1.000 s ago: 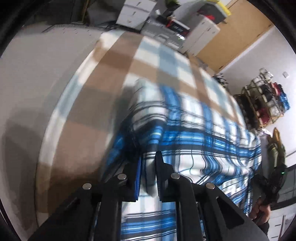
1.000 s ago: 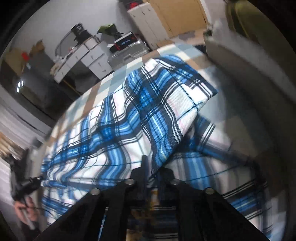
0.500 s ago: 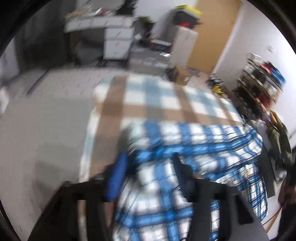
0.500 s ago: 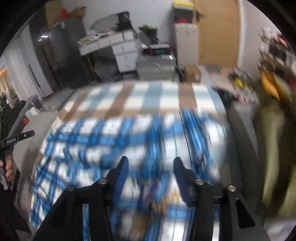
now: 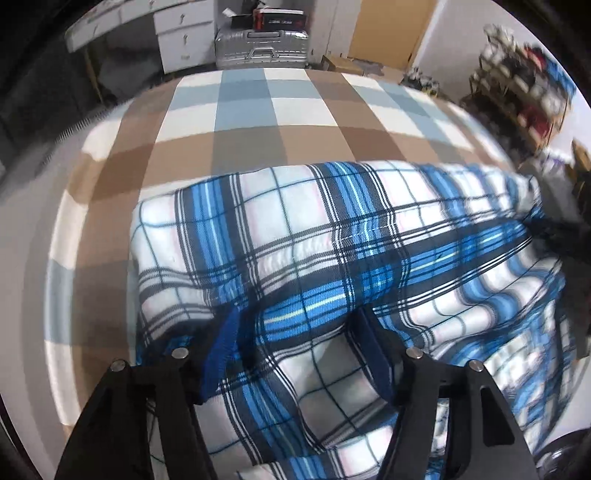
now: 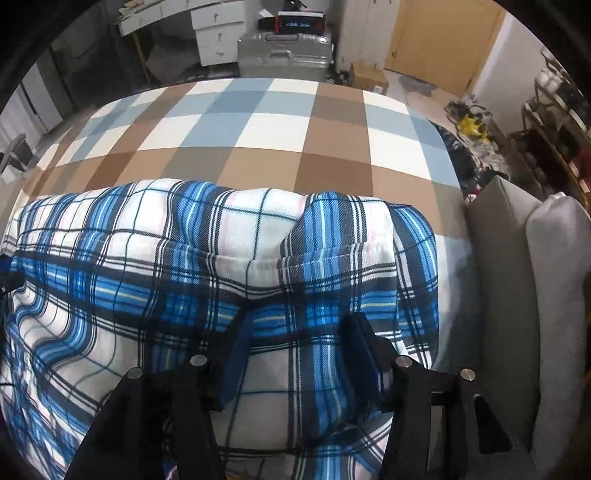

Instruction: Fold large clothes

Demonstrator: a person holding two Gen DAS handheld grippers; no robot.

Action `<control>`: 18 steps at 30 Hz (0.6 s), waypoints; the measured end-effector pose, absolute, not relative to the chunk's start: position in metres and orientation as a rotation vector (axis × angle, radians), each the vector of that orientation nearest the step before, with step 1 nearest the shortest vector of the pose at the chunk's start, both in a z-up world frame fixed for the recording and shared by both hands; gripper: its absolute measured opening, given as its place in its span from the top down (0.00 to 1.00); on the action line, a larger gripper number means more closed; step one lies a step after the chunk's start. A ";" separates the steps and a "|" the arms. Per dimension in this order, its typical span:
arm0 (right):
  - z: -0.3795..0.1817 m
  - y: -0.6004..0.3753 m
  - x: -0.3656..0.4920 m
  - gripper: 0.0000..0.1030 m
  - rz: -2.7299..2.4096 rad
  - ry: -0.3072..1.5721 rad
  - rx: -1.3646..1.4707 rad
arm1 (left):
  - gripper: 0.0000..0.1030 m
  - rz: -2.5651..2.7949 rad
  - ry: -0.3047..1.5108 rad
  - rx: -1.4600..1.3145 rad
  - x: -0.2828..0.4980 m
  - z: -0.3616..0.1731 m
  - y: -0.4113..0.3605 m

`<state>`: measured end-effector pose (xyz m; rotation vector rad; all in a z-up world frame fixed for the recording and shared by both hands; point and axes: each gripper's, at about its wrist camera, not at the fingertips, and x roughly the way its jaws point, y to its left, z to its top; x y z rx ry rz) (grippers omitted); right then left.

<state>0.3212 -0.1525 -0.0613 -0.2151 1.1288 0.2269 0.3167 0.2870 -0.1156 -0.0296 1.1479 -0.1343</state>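
The blue and white plaid garment (image 5: 332, 236) lies folded over on the checked bedcover (image 5: 251, 110), filling the lower half of both wrist views, its far fold edge running across the middle of each frame. A stitched hem crosses the top layer from left to lower centre in the right wrist view (image 6: 258, 266), and the cloth bulges softly beneath it.

The left gripper (image 5: 295, 332) sits at the bottom centre of its frame, pointing down at the garment. Its jaws have just been opening and now stand well apart, with plaid cloth lying in the gap but neither blue pad pressing on it. The right gripper (image 6: 295, 332) looks the same at the bottom centre of its own frame: jaws just opened, wide apart, cloth beneath and between them, nothing gripped.

At the right edge of the left wrist view a dark blurred shape (image 5: 565, 236) meets the garment's side; it may be the other gripper, but the blur hides it.

Beyond the bed, a silver hard-shell suitcase (image 6: 284, 55) stands at top centre, white drawers (image 6: 216, 33) to its left, a wooden door (image 6: 443, 44) at upper right. A grey cushion (image 6: 517, 295) borders the bed at the right of the right wrist view.
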 end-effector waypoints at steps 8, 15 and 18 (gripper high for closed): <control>-0.062 -0.132 0.349 0.42 0.214 1.085 -0.233 | 0.33 -0.124 1.182 0.042 0.353 -0.111 0.291; -0.067 -0.112 0.404 0.42 0.185 1.060 -0.211 | 0.29 -0.098 1.168 0.055 0.410 -0.108 0.311; -0.058 -0.095 0.413 0.64 0.167 1.062 -0.259 | 0.32 -0.083 1.178 0.070 0.414 -0.102 0.313</control>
